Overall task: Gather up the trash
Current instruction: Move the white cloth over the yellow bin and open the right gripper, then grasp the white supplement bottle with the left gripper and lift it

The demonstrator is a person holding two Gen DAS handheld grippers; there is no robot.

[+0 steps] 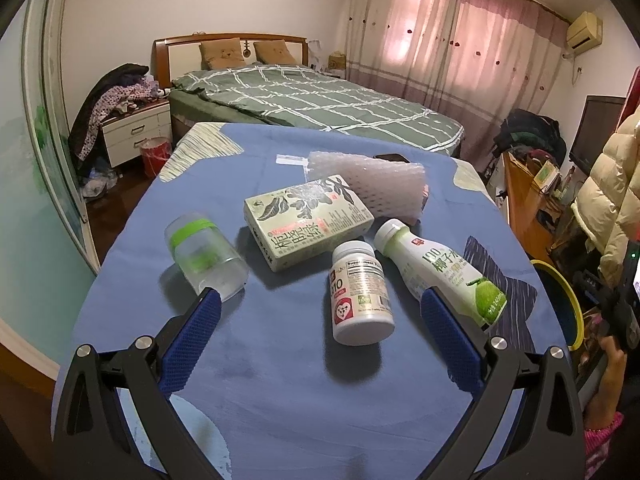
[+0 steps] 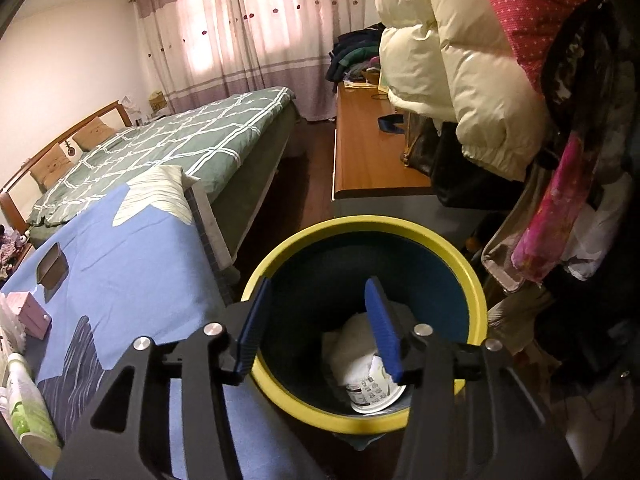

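Blue cloth (image 1: 280,360) covers the table where the trash still lies, and the left gripper (image 1: 320,304) hangs over it with its jaws wide and nothing between the pads. Straight ahead of that gap, a little toward the right finger, lies a white pill bottle (image 1: 360,296) on its side. Its long axis runs nearly along the gripper's pointing line, cap end away, so the jaws would close across its width. Just right of it, a white and green drink bottle (image 1: 440,268) lies slanted, its cap toward the middle of the table and its base partly behind the right finger. A clear jar with a green band (image 1: 204,256) lies tipped beside the left fingertip. Farther off sit a green box (image 1: 308,220) and a sheet of bubble wrap (image 1: 372,184).

Over at the table's side, the right gripper (image 2: 318,320) hangs above a yellow-rimmed bin (image 2: 400,228), jaws partly apart and empty. White items, one a printed tub (image 2: 372,392), already rest at the bottom of the bin. By my judgement the left hand is the nearer one for the pill bottle, while the right is well apart from the table items.

Much is unclear: the bin's floor is dark and partly blocked by the right finger, so I cannot tell how many pieces it holds. The drink bottle is cut off at the right view's edge, and a dark object behind the bubble wrap is only half seen.
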